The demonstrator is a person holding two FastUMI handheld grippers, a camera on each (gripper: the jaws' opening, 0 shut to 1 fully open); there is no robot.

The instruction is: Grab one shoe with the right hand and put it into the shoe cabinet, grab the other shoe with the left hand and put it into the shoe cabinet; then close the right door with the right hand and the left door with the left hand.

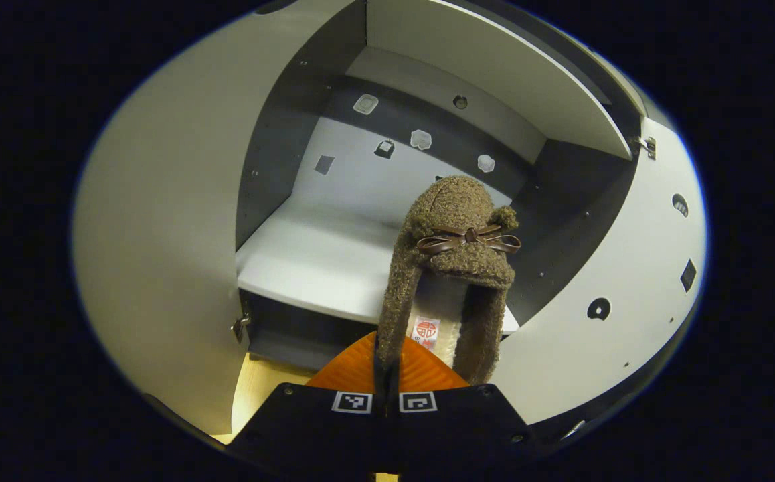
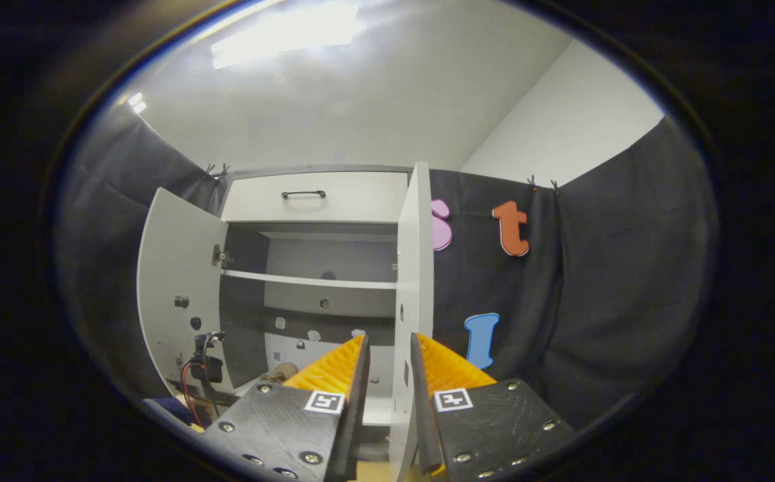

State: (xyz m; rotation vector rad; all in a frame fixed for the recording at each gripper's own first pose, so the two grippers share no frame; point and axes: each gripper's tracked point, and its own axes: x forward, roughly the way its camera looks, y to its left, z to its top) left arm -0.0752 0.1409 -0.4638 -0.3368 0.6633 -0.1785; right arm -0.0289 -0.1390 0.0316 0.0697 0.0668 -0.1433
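A brown fuzzy shoe [image 1: 461,221] with a small bow is pinched by its left side wall in my left gripper [image 1: 386,348], which is shut on it. The shoe's toe points into the open shoe cabinet, over the front edge of the white bottom shelf [image 1: 314,261]. The left door [image 1: 160,234] and right door [image 1: 615,314] stand open on either side. My right gripper [image 2: 387,348] is farther back, facing the cabinet, open by a narrow gap with nothing held. Beyond it the open right door [image 2: 414,254] shows edge-on. A bit of brown shoe [image 2: 284,370] shows low in the cabinet.
The cabinet has an upper shelf [image 2: 307,280] and a drawer with a dark handle [image 2: 304,195] on top. The left door [image 2: 177,268] swings out wide. A dark device with a red cable [image 2: 203,361] and a blue sleeve [image 2: 166,405] sit at the lower left.
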